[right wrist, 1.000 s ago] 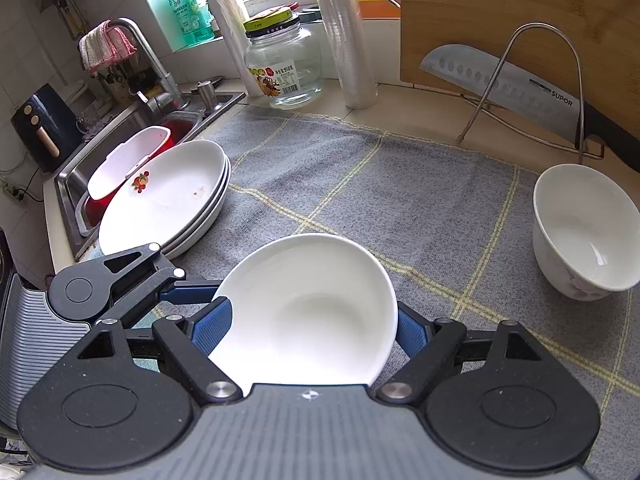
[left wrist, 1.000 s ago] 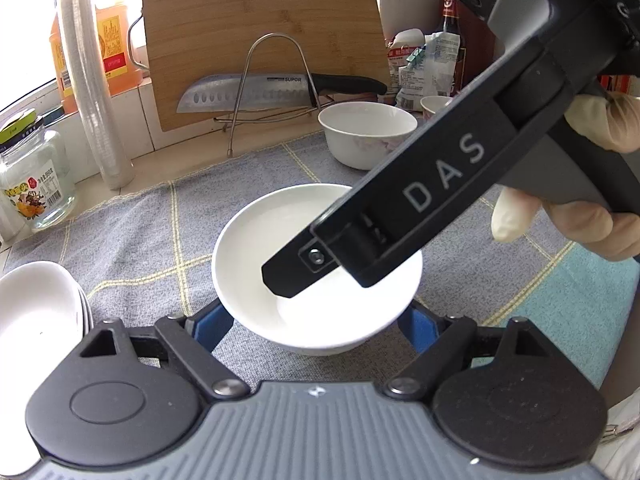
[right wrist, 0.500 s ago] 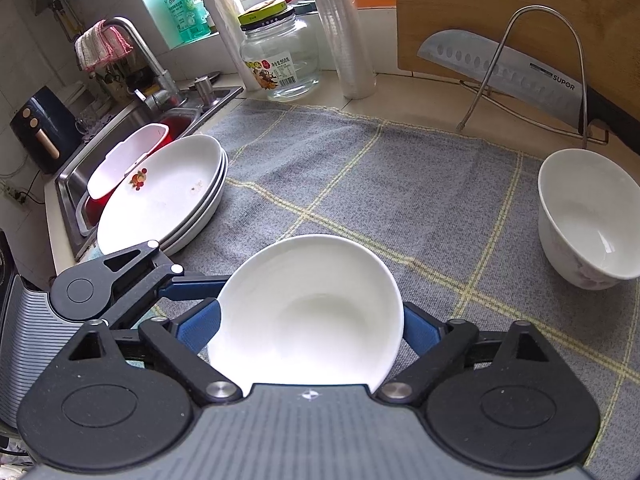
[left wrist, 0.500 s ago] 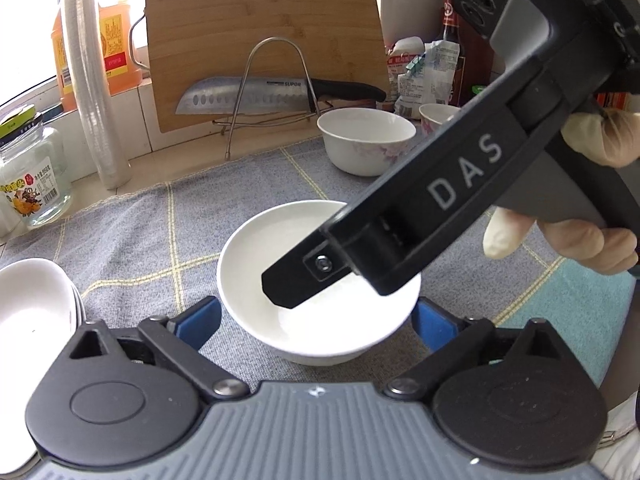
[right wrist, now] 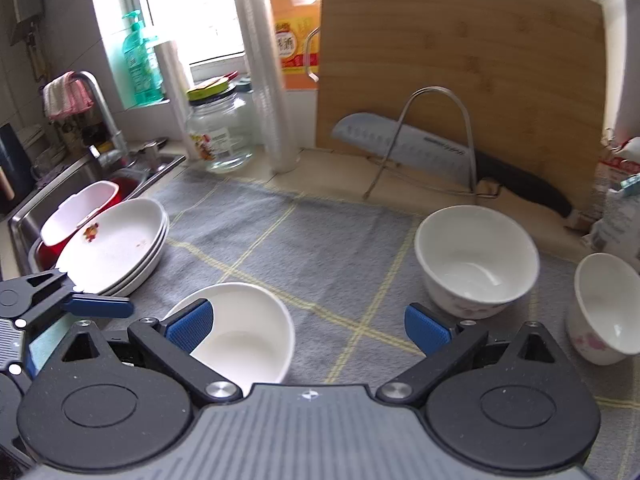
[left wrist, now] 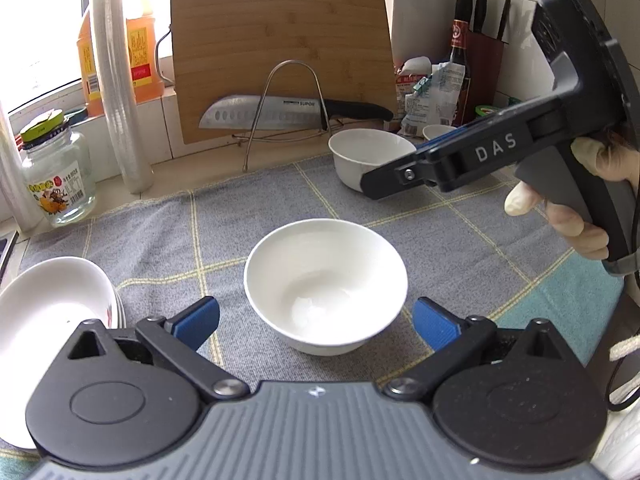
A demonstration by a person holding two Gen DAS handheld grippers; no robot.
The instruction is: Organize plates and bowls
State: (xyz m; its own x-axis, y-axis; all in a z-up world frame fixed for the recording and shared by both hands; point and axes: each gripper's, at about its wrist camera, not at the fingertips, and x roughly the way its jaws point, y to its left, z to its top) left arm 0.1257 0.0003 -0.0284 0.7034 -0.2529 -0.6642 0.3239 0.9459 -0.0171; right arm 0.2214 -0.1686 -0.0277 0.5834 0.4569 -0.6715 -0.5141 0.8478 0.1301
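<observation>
A bowl (left wrist: 326,286) sits mid-mat (left wrist: 248,216), with stacked plates (right wrist: 116,246) to its left. Behind to the right stand two more bowls (right wrist: 476,260); the knife (left wrist: 296,112) seemingly rests on the rack (left wrist: 288,112) before the cutting board (left wrist: 280,48).

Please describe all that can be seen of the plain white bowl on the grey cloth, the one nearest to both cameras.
The bowl is plain white, glossy like glazed ceramic, round, with a thin rim and a narrower foot. It is empty and looks clean. It stands upright on the grey cloth with yellow lines, right of the plate stack. Only the cloth touches it. The left hand-held gripper has its blue pads either side of it, apart from the wall.
</observation>
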